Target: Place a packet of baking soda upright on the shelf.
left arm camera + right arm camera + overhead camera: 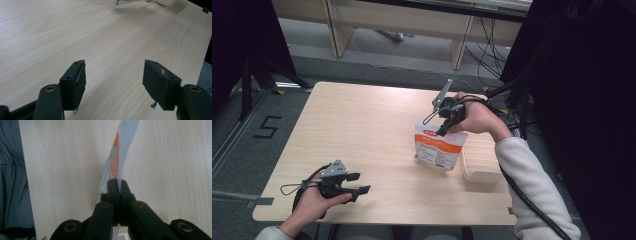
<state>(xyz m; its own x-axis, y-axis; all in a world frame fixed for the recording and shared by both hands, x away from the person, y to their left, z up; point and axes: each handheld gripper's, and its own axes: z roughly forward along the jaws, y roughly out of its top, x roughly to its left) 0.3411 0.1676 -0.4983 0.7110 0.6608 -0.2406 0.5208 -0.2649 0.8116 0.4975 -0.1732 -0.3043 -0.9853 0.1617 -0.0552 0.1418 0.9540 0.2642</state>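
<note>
Right, your right hand-held gripper [443, 129] is up at about two o'clock on the pale wooden counter [362, 130], and its black jaws are pressed tight together on the top edge of a white and orange printed pouch [438, 149]. In the right gripper view you can see that pouch [117, 160] edge-on, a thin sheet running straight away from the clamped jaws, with the pale wood grain on both sides of it. From the high view the pouch hangs down from the grip, tilted, its lower end at or just above the counter; whether it actually touches, I cannot tell. Just beside it at four o'clock sits a shallow cream-coloured rectangular tray [479, 167], near the counter's right edge. Your right hand [477, 117] wraps the tool from behind, the cream sleeve [532, 190] trailing down to the bottom of the picture with a black cable [532, 207] along it.

Now over at seven o'clock, your left hand-held gripper [359, 183] is low near the counter's front edge, well apart from the pouch. Its jaws stand wide apart with nothing between them; the left gripper view shows bare wood in the gap, and the two dark pads [76, 83] facing each other across it. Your left hand [312, 202] cups it from below, the grey three-cornered plate on top.
</note>
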